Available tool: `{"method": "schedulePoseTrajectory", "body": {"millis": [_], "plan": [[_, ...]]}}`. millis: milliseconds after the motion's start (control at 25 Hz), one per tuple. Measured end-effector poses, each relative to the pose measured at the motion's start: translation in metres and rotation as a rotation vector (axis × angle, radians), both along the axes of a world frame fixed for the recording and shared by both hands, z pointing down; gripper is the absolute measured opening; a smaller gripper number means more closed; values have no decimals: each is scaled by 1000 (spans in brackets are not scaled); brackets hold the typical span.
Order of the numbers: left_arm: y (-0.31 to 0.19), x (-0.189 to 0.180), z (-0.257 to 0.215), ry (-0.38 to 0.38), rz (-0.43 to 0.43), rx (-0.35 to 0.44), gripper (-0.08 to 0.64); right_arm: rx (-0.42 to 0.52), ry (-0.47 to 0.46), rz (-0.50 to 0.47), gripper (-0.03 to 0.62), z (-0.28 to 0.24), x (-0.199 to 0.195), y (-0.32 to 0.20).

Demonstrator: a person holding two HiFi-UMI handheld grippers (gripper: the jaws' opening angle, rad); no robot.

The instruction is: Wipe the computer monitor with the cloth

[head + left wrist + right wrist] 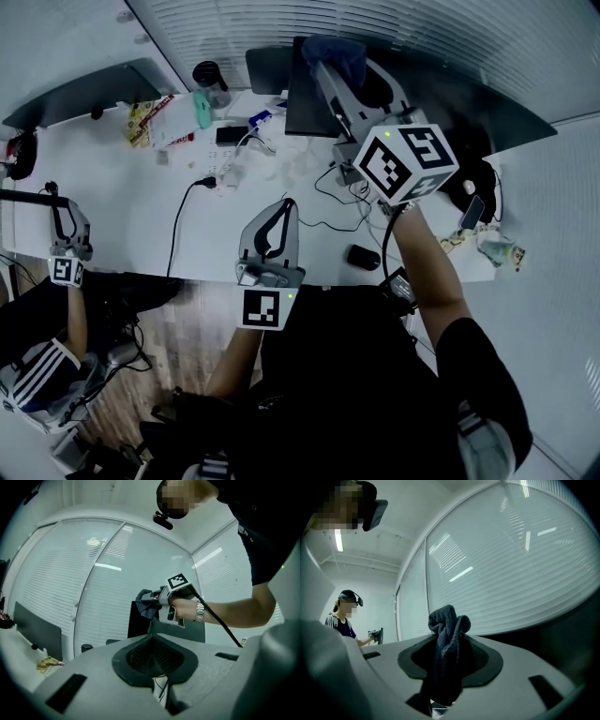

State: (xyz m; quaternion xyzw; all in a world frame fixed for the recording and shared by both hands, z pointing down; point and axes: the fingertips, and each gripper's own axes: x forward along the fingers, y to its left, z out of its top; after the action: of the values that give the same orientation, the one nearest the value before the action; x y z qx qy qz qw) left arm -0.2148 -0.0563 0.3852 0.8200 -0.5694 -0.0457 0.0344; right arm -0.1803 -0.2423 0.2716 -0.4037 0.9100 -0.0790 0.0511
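The dark monitor (307,94) stands at the back of the white desk (141,216). My right gripper (330,67) is raised to the monitor's top edge and is shut on a dark blue cloth (339,52). In the right gripper view the cloth (447,637) bunches up between the jaws of the right gripper (448,648). My left gripper (287,206) hovers low over the desk's front edge, shut with nothing in it. The left gripper view, over the left gripper (153,639), shows the cloth (146,605) against the monitor (139,626).
A black mouse (363,256), cables and a power strip (221,174) lie in front of the monitor. A dark cup (211,82) and snack packets (150,117) sit at the back left. A second person (42,356) holds a gripper (67,234) at the left.
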Motion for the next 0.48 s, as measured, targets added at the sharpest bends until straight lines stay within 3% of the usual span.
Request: {"method": "schedulePoseTrajectory", "body": {"millis": [480], "plan": [[6,44,-2,-12,58,-10,6,5,-27,73,146,-6,55,-1]]}}
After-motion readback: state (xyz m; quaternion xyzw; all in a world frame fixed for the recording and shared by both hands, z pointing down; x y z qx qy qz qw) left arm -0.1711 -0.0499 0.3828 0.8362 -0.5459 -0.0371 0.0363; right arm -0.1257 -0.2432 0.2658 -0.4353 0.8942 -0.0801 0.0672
